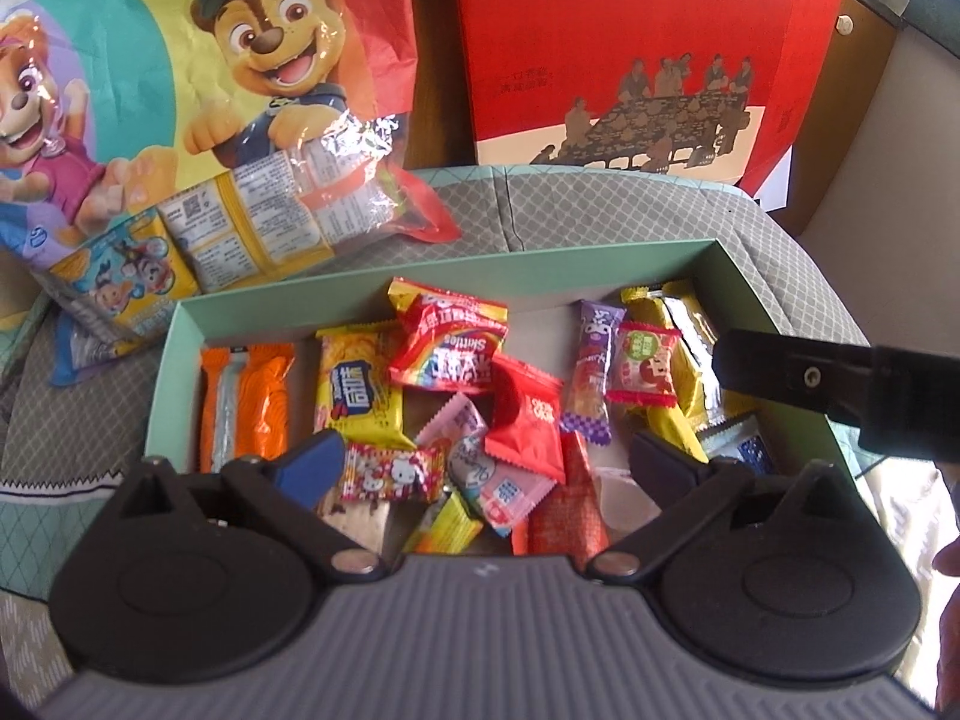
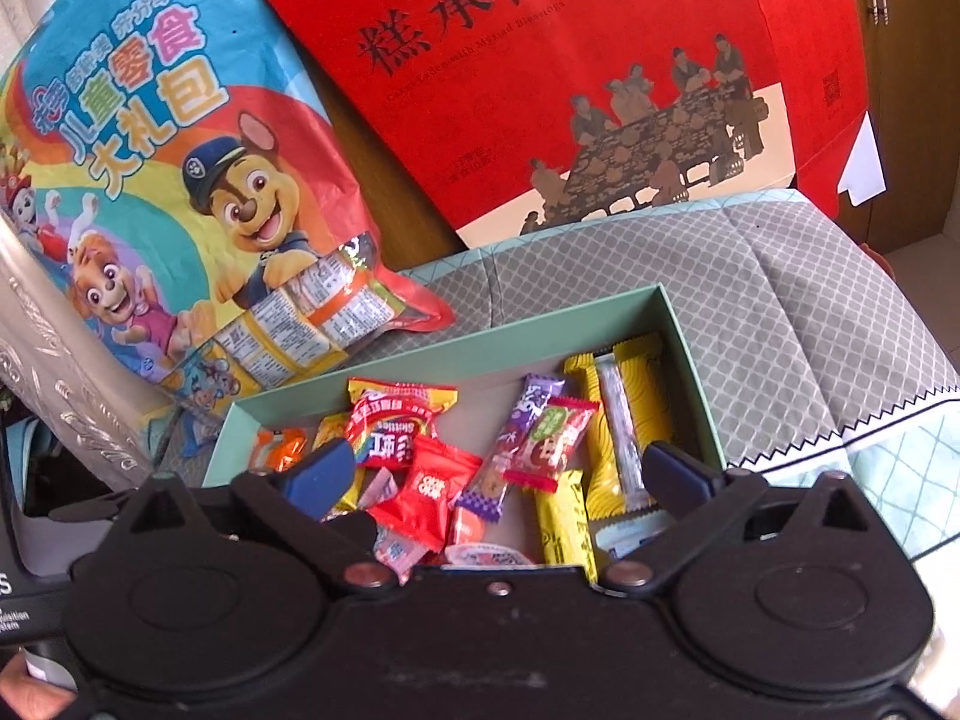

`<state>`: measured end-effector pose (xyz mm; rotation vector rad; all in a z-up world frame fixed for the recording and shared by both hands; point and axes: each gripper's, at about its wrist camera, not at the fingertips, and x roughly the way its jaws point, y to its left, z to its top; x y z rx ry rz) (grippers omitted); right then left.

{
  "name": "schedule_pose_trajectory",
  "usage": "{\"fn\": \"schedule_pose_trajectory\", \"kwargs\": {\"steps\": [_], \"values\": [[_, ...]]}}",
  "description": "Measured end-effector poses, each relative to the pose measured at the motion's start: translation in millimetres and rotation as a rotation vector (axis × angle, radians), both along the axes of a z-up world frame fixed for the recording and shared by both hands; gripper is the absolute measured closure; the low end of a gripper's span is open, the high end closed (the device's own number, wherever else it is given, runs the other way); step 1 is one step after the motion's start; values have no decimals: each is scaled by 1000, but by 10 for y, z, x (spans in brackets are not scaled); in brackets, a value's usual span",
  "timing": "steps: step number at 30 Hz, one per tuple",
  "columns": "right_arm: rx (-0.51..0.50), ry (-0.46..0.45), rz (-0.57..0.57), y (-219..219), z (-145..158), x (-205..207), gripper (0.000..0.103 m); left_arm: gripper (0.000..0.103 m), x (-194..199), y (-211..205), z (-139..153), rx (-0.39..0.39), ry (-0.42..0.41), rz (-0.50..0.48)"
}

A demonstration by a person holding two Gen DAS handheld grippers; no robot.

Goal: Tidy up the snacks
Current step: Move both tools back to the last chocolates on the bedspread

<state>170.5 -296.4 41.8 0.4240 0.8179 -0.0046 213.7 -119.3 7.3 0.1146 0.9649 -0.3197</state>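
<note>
A shallow mint-green box (image 1: pixel 456 264) (image 2: pixel 444 339) lies on a grey patterned cloth and holds several wrapped snacks. Among them are a red Skittles pack (image 1: pixel 447 339) (image 2: pixel 390 432), an orange wafer pack (image 1: pixel 246 402), a plain red sachet (image 1: pixel 528 414) (image 2: pixel 429 492) and yellow bars (image 2: pixel 624 420). My left gripper (image 1: pixel 489 462) hangs open over the box's near side, nothing pinched between its fingers. My right gripper (image 2: pixel 498 471) is open too, above the same box; one of its black fingers (image 1: pixel 798 378) reaches in from the right in the left wrist view.
A big cartoon-dog snack bag (image 1: pixel 180 90) (image 2: pixel 180 180) leans behind the box on the left. A red paper gift bag (image 1: pixel 630 48) (image 2: pixel 570 60) stands behind it on the right. A wooden cabinet (image 2: pixel 900 90) is at the far right. The grey cloth (image 2: pixel 810 300) surrounds the box.
</note>
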Motion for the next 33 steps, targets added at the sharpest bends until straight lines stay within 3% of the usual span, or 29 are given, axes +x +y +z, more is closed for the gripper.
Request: {"fn": "schedule_pose_trajectory", "kwargs": {"steps": [10,20,29,33], "values": [[30,7,15,86,106,-533,0,0,-571,154,51,6,17,-39],[85,70,21,158,-59,-1137,0,0,-1333,294,-207,29,117,-92],[94,105,45,237,-95,-1387,0,0,-1678,439,-318,43,154,-82],[63,146,71,304,-268,-1565,0,0,-1885,542,-424,25,222,-74]]}}
